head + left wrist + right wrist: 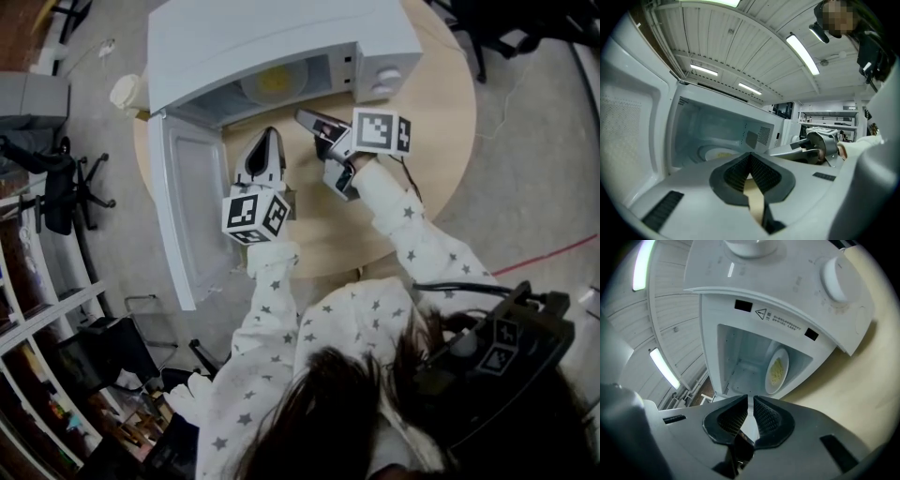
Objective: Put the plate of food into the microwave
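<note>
White microwave (281,37) on your round wooden table (441,122), door (187,187) swung wide, plate of yellow food (274,82) inside, left gripper (272,137) jaws together, right gripper (306,118) jaws barely apart, empty.

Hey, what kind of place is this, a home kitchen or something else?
Probably an office or lab workspace, not a home kitchen: the microwave sits on a round table, swivel office chairs and open shelves stand nearby, and long strip lights run along a panelled ceiling.
</note>
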### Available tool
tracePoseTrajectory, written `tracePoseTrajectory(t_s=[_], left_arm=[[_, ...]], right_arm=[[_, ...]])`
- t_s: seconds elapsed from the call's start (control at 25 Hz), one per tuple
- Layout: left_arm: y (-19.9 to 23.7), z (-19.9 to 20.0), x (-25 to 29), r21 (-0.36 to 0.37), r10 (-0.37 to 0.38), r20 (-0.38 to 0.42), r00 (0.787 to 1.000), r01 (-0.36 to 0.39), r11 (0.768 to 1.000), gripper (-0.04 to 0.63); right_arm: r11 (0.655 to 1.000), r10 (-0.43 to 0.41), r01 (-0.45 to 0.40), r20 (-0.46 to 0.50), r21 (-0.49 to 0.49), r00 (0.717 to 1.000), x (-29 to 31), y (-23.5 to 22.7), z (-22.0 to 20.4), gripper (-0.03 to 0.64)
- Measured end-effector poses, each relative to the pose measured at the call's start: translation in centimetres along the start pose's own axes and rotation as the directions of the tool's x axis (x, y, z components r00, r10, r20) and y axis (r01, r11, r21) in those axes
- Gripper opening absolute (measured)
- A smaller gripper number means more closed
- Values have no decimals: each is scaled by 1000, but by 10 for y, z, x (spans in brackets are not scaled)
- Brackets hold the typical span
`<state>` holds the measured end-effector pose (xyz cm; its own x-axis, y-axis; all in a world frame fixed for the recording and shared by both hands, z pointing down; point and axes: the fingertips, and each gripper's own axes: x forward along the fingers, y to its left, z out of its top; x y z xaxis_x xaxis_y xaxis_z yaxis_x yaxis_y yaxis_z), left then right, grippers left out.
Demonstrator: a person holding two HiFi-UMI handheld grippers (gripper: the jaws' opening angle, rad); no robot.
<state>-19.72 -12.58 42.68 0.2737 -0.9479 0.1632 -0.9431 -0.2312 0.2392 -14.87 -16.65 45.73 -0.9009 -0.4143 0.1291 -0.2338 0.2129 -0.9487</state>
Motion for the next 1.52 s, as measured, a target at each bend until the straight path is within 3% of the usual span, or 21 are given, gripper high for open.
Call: tracePoseTrajectory(t_s=[0.08, 0.4, 0.52, 0.72, 1.0, 1.52], left_arm=[[-6, 3, -4, 3, -2, 12, 1000, 2, 1000, 2], [-33, 21, -21, 17, -28, 60, 998, 27, 1000, 2], [-46, 31, -28, 29, -51, 80, 995, 49, 998, 2], [-68, 48, -43, 42, -88, 114, 990, 84, 996, 2], [-86, 56, -50, 60, -107, 154, 982, 99, 993, 2], [-97, 55, -58, 83, -111, 150, 982, 99, 992, 2]], right_arm=[[1000, 25, -25, -8, -6, 1000, -8, 9, -2, 15], [992, 120, -119, -32, 33, 992, -40, 42, -9, 6], [991, 136, -137, -55, -14, 989, -54, 51, -11, 6], [968, 231, -236, -65, -82, 971, -74, 82, -11, 6], [945, 308, -312, -56, -102, 950, -89, 97, -19, 6], [932, 342, -344, -34, -118, 939, -100, 101, -24, 6]])
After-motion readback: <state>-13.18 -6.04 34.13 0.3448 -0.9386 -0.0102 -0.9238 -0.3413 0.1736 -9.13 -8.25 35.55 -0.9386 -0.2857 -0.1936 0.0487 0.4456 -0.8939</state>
